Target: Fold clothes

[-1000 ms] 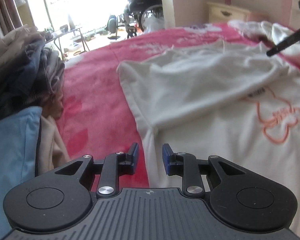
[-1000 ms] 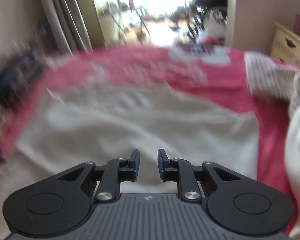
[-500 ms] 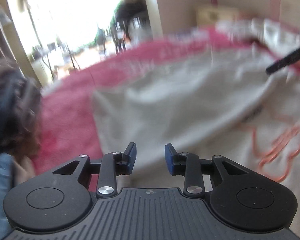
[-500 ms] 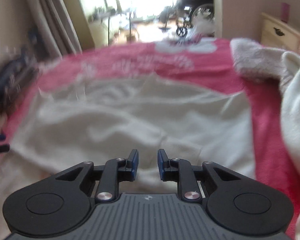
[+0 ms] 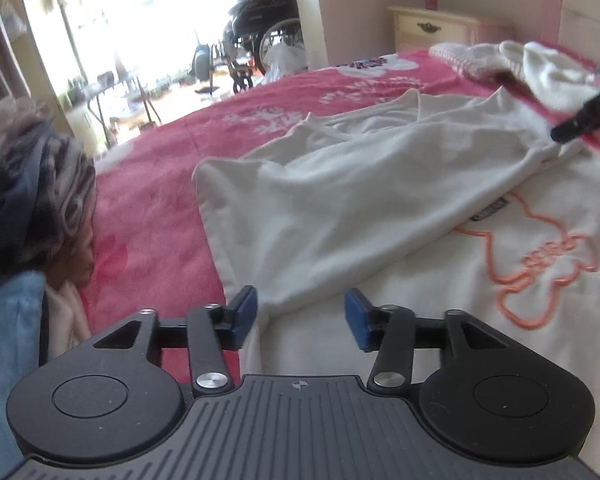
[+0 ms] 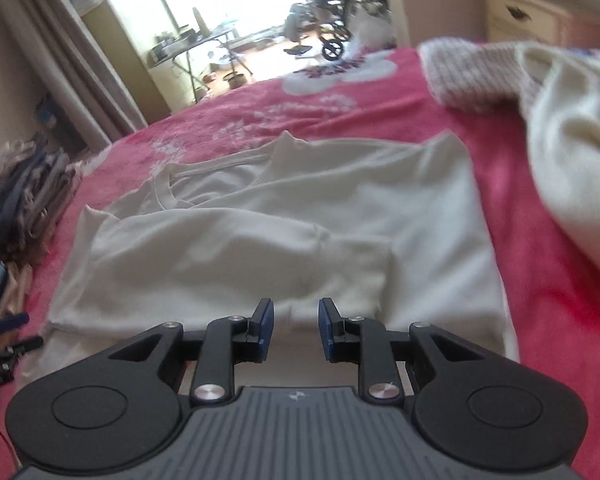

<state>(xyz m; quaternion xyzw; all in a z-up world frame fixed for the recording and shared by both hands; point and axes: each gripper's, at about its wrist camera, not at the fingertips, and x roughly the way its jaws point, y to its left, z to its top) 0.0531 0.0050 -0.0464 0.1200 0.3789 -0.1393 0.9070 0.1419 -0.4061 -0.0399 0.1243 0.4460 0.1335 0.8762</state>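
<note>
Left gripper (image 5: 300, 314) jaws opening, right gripper (image 6: 296, 330) jaws opening, seemingly empty; grip shirt (image 5: 339, 208) edge squarely, fold flat.

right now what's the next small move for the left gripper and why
Probably ease the left gripper down onto the shirt hem just ahead and close. Its jaws are opening with nothing gripped, the near edge lies right below them, and one sleeve is already folded across.
</note>
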